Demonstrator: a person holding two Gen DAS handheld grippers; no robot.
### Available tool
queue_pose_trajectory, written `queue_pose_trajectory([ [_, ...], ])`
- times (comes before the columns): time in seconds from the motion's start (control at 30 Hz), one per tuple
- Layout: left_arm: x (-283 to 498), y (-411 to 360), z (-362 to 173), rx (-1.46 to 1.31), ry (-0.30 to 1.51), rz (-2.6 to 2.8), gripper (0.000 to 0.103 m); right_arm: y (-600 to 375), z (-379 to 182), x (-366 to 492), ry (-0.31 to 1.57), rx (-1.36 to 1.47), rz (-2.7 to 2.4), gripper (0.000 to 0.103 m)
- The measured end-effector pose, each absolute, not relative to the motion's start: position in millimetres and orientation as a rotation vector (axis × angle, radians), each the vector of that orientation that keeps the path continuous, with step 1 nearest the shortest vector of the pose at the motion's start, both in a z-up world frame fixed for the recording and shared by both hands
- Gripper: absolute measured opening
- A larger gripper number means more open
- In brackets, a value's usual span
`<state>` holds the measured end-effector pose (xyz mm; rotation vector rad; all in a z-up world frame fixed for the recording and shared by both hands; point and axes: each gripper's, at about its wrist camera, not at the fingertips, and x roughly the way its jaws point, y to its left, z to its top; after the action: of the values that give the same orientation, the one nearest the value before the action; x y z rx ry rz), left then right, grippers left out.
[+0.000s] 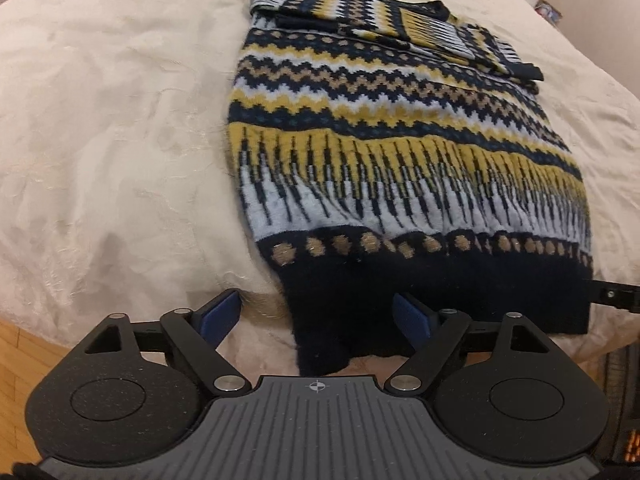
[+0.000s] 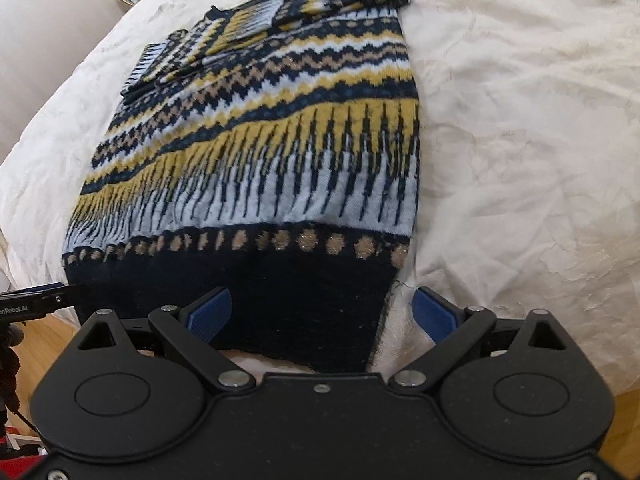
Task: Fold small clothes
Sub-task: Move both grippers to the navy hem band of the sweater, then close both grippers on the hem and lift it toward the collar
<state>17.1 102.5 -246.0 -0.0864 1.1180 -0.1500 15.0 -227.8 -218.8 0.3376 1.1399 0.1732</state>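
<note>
Sweater lies flat on cream bedspread, sleeves folded across chest at far end, dark hem nearest cameras. Left gripper at hem's left corner, jaws wide, blue pads either side of corner; contact w/ fabric can't be confirmed. Right gripper at hem's right corner, jaws wide, left pad over dark band, right pad over bedspread. Nothing clamped. Each gripper's tip shows at edge of other's view. Wood floor below bed edge.
</note>
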Motion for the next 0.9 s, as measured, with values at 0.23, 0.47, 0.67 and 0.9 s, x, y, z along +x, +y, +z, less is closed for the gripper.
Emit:
queue_pose_trajectory([
  [0.23,29.5,92.1,-257.6,-0.090,1.137,-0.179,0.082,-232.5,-226.8,21.1,1.158,0.371,0.173,0.098],
  [0.47,28.2,95.3,-263.1,-0.113,1.138,-0.185,0.082,-236.1,-233.2,25.4,1.156,0.424,0.207,0.097],
  [0.67,21.9,102.6,-260.5,-0.159,1.141,-0.193,0.079,-242.4,-228.7,24.1,1.148,0.501,0.225,0.048],
  [0.9,17.3,104.6,-253.4,-0.211,1.109,-0.197,0.071,-253.1,-203.2,13.5,1.050,0.506,0.230,0.013],
])
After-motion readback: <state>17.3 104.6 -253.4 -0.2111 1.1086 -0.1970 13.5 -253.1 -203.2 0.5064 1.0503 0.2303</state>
